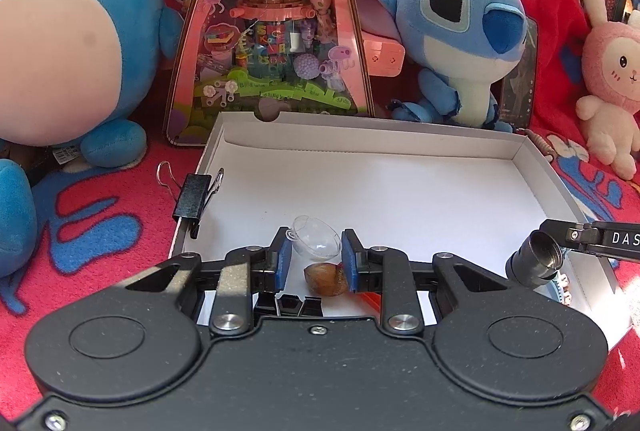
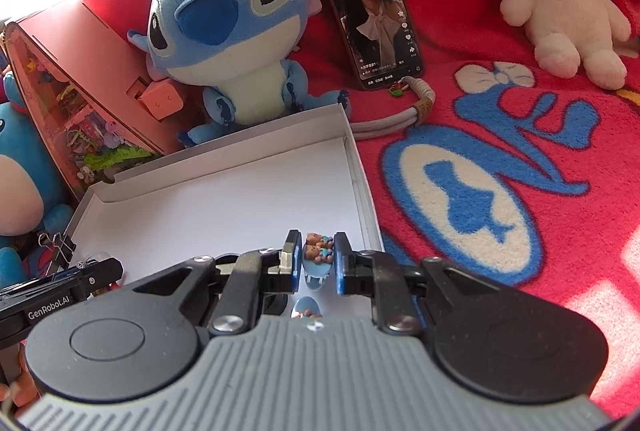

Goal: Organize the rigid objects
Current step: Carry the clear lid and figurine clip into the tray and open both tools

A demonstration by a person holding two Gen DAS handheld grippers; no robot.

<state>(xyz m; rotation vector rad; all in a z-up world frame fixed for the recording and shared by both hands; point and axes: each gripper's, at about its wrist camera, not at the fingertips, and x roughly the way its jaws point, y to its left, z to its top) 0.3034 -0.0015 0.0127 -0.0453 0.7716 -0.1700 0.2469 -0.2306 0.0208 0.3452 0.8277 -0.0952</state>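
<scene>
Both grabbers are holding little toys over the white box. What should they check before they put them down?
1. Left gripper has its clear plastic cup pinched between the blue pads: ok.
2. Right gripper is shut on the tiny bear figure: ok.
3. Bare white floor in the box ahead of both grippers: ok.
4. Brown snail shell lies right under the left gripper and could get bumped: not ok.
5. Binder clip sits on the box's left wall, away from the drop spot: ok.
6. Cup touching the floor yet: cannot tell.
</scene>
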